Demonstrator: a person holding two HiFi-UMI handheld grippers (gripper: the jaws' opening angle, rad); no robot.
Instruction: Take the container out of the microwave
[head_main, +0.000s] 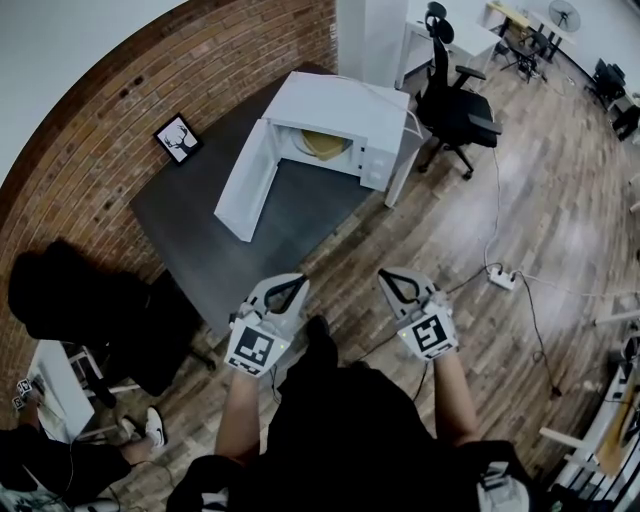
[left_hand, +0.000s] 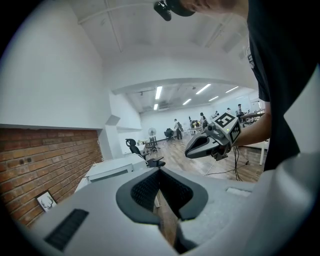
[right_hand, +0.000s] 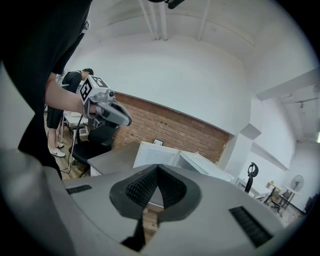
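Observation:
A white microwave (head_main: 345, 115) stands on the dark grey table (head_main: 190, 225), its door (head_main: 245, 185) swung wide open to the left. Inside its cavity I see a pale tan container (head_main: 322, 143), partly hidden by the roof. Both grippers hang over the wooden floor in front of the table, well short of the microwave. My left gripper (head_main: 296, 281) is shut and empty, its tips meeting (left_hand: 160, 170). The right gripper (head_main: 385, 274) is likewise shut with nothing in it (right_hand: 158, 166). The open microwave (right_hand: 200, 162) lies ahead in the right gripper view.
A black office chair (head_main: 455, 100) stands right of the microwave. A framed deer picture (head_main: 178, 138) leans on the brick wall. A power strip (head_main: 503, 278) and cables lie on the floor at right. Another black chair (head_main: 90, 300) sits left of the table.

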